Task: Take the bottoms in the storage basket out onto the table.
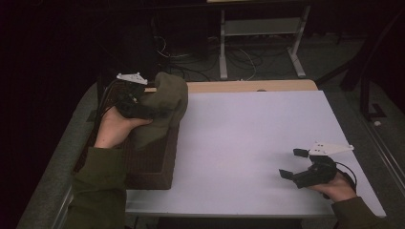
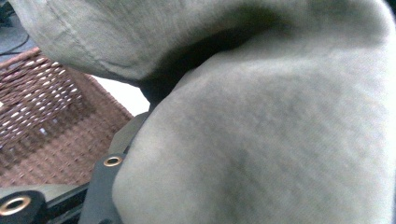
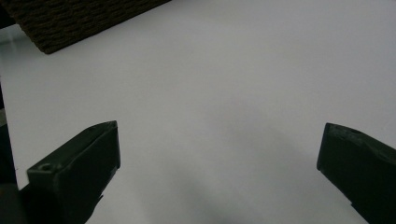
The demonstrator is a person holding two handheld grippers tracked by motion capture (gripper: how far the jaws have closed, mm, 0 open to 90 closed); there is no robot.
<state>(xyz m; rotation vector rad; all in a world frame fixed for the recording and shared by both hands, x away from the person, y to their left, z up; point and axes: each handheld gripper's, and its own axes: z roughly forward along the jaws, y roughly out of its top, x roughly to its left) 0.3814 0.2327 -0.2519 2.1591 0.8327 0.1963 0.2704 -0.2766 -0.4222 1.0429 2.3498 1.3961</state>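
Left hand-held gripper [image 1: 145, 110] clamps the olive cloth [image 1: 167, 102] above the wicker basket [image 1: 153, 164], right hand-held gripper [image 1: 295, 163] idles wide open, empty; next, probably carry it onto the white surface [image 1: 248, 138].

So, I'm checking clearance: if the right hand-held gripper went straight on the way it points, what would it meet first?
Probably the wicker basket; the right hand-held gripper faces it across bare table.

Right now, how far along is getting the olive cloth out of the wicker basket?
Done: the left gripper has clamped the olive cloth. In hand: it hangs bunched above the wicker basket. Left: nothing lies yet on the white table, where the right gripper waits open.
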